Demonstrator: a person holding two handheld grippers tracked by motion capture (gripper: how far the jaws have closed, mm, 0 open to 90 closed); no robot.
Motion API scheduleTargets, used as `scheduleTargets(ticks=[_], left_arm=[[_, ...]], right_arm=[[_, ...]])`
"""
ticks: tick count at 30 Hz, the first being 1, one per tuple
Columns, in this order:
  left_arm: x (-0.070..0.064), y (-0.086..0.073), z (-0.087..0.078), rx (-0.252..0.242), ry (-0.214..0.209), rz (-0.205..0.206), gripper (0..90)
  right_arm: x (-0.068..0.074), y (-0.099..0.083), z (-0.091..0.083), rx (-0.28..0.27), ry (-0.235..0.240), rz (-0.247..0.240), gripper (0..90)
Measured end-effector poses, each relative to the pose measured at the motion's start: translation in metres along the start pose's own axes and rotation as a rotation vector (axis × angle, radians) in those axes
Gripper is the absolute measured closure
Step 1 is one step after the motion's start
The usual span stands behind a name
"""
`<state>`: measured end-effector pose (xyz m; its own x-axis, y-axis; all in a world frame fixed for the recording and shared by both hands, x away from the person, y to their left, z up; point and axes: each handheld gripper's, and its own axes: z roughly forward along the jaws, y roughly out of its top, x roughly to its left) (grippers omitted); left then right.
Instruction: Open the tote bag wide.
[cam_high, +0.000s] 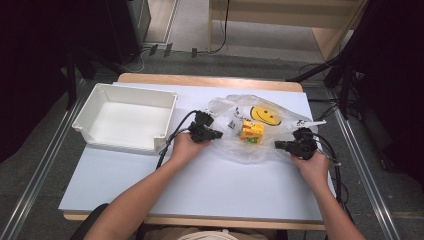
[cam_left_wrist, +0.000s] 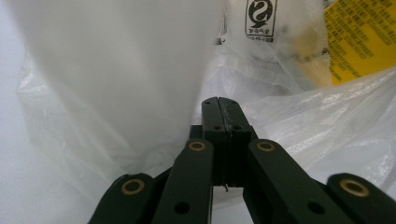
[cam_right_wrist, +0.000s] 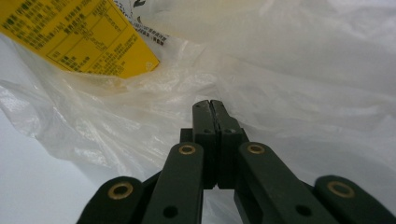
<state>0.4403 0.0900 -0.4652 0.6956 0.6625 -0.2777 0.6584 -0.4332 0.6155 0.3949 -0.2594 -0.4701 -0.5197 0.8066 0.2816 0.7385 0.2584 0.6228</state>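
Clear plastic bag (cam_high: 260, 135), thin and crinkled, printed with a yellow smiley face (cam_high: 265, 115); lies on the white table (cam_high: 200, 185), right of centre, just right of the empty white bin (cam_high: 125, 117). Contents: one yellow box (cam_high: 251, 131) with printed label, resting inside near the bag's middle. Left gripper (cam_high: 216, 133): at the bag's left edge, jaws pressed together; in the left gripper view (cam_left_wrist: 218, 105) film bunches around the tips, apparently pinched between them, though the film in the seam is too fine to confirm. Right gripper (cam_high: 278, 145): at the bag's lower right edge, jaws likewise pressed together (cam_right_wrist: 210, 107), film gathered around them. Step in hand, judged: holding the bag by two opposite edges to open or lift it. Handling notes: keep both pinches firm, since thin film slips easily; draw the two edges apart evenly and gently so the plastic does not tear; raise both sides level, as the box will slide toward the lower one. Risk: catching one layer only, leaving the mouth closed.
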Motion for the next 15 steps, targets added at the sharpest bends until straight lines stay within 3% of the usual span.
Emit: scheduleTargets(ticks=[6, 15], left_arm=[[0.002, -0.001, 0.002, -0.013, 0.023, 0.017, 90.0], [0.006, -0.003, -0.002, -0.025, 0.047, -0.007, 90.0]], right_arm=[[-0.001, -0.002, 0.004, 0.003, -0.014, -0.013, 90.0], [-0.018, -0.009, -0.005, -0.015, -0.055, 0.027, 90.0]])
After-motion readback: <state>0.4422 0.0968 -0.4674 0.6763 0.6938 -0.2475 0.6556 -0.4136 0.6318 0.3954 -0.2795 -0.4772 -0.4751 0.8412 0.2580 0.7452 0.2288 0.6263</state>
